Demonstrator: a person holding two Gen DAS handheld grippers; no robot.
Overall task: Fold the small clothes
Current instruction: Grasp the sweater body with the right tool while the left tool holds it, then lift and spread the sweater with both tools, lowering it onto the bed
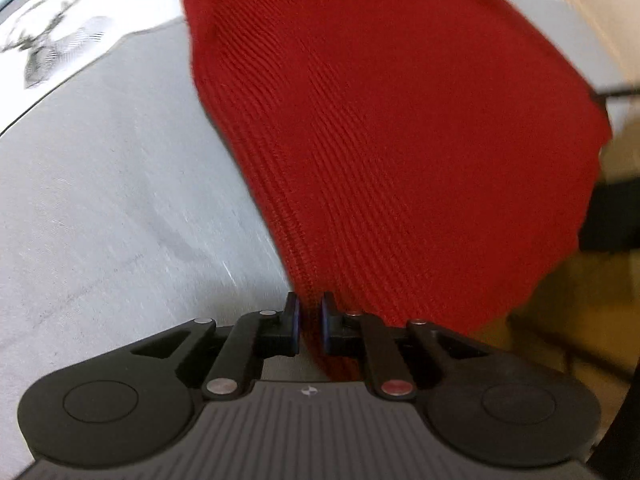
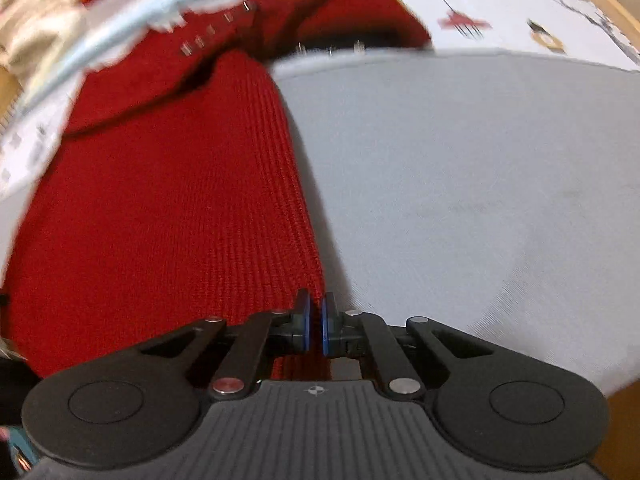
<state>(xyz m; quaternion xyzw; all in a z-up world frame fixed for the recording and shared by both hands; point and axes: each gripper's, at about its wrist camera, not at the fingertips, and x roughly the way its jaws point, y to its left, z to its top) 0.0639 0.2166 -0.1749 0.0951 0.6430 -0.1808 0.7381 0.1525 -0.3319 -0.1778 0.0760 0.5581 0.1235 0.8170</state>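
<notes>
A red ribbed knit garment (image 1: pixel 380 128) stretches away from my left gripper (image 1: pixel 310 322), which is shut on its near edge. The cloth hangs lifted above the grey table cover (image 1: pixel 120 200). In the right wrist view the same red garment (image 2: pixel 172 208) lies to the left, with small metal fasteners (image 2: pixel 200 42) near its far end. My right gripper (image 2: pixel 315 322) is shut on the garment's right near corner. Both grippers hold one end of the cloth.
The grey cover (image 2: pixel 460 200) spreads to the right in the right wrist view. A white patterned cloth (image 2: pixel 520 12) lies at the far edge, also far left in the left wrist view (image 1: pixel 52 48). A wooden floor (image 1: pixel 580 300) shows to the right.
</notes>
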